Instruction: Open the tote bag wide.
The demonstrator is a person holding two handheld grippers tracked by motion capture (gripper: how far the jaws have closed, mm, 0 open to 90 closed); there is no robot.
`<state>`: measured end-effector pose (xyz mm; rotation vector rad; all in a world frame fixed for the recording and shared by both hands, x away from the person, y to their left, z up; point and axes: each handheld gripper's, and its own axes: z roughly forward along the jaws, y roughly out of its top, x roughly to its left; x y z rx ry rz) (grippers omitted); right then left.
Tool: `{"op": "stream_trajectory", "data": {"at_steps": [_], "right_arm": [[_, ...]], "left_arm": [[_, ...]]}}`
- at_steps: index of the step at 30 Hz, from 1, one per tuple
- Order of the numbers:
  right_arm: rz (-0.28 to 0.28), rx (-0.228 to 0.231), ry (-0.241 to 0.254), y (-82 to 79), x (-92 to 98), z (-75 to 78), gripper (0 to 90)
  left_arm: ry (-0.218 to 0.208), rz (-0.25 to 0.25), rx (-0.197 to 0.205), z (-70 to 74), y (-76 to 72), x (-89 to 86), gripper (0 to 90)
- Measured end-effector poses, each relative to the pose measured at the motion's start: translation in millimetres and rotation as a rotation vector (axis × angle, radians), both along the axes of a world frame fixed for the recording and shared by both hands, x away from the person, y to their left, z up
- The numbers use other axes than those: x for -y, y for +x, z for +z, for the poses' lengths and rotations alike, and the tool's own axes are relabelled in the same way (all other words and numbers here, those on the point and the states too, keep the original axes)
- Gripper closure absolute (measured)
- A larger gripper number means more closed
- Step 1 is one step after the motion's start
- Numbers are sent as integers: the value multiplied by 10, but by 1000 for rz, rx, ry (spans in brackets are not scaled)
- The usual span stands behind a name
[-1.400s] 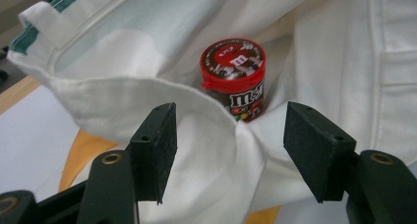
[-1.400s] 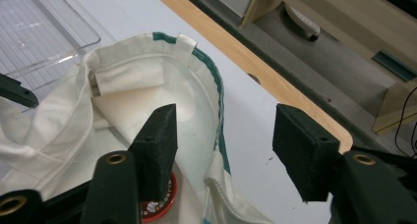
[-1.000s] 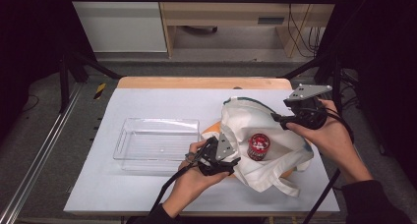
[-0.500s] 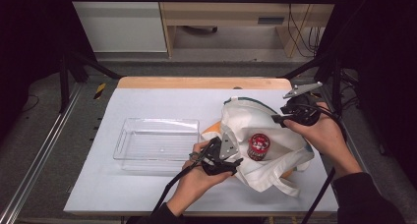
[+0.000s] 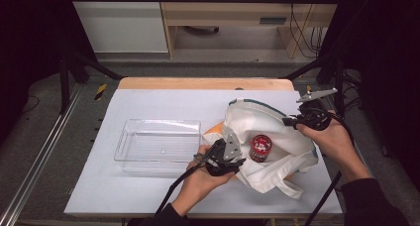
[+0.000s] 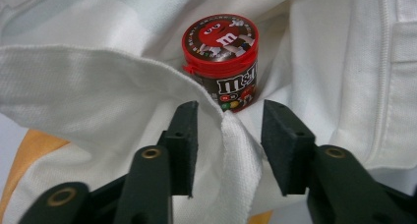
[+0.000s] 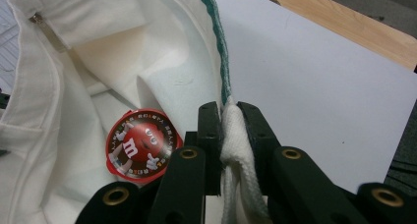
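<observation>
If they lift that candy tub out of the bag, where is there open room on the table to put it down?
Free: the clear tray, the mat's far strip between tray and wooden edge, and the near-left corner. Crowded: the right side, where the white bag, candy tub, left gripper and right gripper meet.

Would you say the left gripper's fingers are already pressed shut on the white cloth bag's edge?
No, the left gripper fingers stand apart, with the white cloth bag's edge loose between them.
</observation>
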<state>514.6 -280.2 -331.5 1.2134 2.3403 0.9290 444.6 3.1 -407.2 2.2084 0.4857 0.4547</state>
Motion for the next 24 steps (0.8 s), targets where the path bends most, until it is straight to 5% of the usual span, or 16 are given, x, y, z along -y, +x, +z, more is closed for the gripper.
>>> {"op": "stream_trajectory", "data": {"at_steps": [5, 11, 20, 24], "right_arm": [[4, 31, 25, -32, 143, -91, 815], [-22, 54, 61, -44, 349, -269, 817], [-84, 26, 144, -4, 671, -769, 817], [-96, 25, 140, 6, 703, -819, 818]], "left_arm": [[-6, -4, -7, -33, 3, -28, 752], [-28, 8, 5, -74, -54, -119, 805], [-22, 6, -19, -132, -78, -201, 825], [-19, 13, -26, -135, -87, -234, 829]]}}
